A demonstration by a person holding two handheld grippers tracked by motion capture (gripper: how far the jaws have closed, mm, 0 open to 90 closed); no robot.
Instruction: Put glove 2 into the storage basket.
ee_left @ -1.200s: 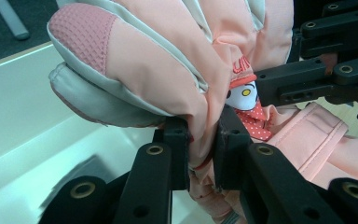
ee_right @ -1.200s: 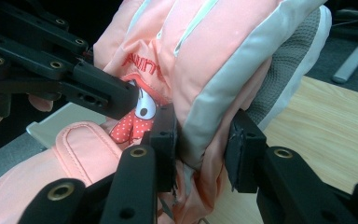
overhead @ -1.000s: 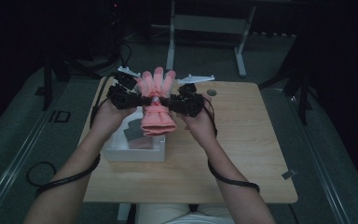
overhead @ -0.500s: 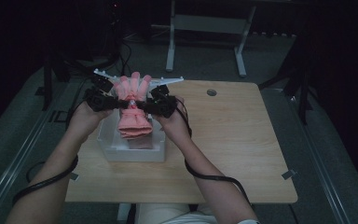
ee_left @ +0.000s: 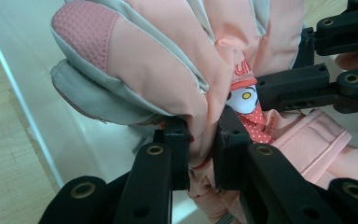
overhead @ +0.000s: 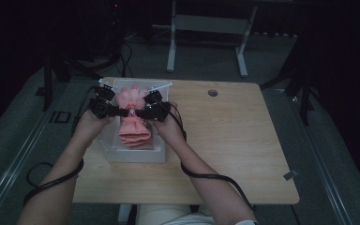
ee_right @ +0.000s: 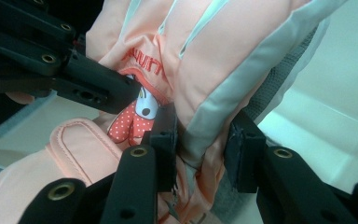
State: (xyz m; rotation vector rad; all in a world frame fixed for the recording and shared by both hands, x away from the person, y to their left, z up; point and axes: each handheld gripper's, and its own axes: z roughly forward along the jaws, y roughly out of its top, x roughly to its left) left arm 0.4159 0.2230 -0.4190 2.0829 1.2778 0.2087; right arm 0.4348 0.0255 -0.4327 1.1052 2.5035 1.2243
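Item: pink glove (overhead: 132, 123), held over a clear plastic bin (overhead: 157, 152) on the wooden table (overhead: 234, 140). Left gripper (ee_left: 204, 140) clamps one side edge; right gripper (ee_right: 204, 140) clamps the opposite grey-trimmed edge. Glove spans between both claws, fingers pointing away from them.

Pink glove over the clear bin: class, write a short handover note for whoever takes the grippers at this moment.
Left gripper: shut on the glove, pinching one edge.
Right gripper: shut on the glove's opposite edge, at the grey side panel.
Glove: held between both grippers, fingers pointing away from the person, over the open bin at the table's left.
Done: glove gripped and brought to the bin.
Left: set it fully inside, open both grippers, pull clear.
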